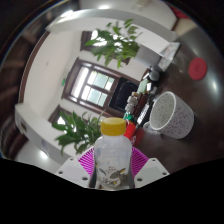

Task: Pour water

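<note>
Gripper view: a white table (60,75), seen tilted, carries leafy plants (115,42) far and left, with a white speckled cup (172,112) to the right. Nearest, a clear water bottle (112,160) with a yellow cap (116,127) sits clamped between the gripper (112,168) pads. Good practice, in my judgement: uncap first, then tip gradually over the cup.

One wide-angle view rides the gripper (112,170), looking forward along its fingers, tilted toward the room's window (93,85).
</note>
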`<act>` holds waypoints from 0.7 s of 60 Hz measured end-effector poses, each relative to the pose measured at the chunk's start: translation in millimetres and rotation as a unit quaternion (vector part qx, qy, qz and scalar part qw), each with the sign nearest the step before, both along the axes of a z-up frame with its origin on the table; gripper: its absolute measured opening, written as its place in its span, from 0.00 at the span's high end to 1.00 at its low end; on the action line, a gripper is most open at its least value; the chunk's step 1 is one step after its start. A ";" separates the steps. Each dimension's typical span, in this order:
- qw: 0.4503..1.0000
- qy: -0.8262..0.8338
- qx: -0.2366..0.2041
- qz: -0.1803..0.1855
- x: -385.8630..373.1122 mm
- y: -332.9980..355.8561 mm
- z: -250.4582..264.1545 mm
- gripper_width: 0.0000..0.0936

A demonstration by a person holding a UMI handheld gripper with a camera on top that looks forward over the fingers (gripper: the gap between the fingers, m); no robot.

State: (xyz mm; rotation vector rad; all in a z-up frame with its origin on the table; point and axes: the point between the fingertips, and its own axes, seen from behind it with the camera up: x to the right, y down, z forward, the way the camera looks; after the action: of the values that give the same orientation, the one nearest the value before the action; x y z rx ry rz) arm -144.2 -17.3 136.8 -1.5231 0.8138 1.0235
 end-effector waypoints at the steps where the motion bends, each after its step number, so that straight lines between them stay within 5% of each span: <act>1: 1.000 0.017 0.002 -0.005 3.4 1.5 2.0 0.53; 25: 0.929 0.362 0.035 -0.063 41.8 18.5 18.8 0.51; 42: 0.935 0.346 0.025 -0.076 31.1 -15.5 8.4 0.51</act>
State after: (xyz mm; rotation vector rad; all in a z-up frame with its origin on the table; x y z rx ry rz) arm -113.2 -32.8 145.2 -1.0222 1.3550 1.4721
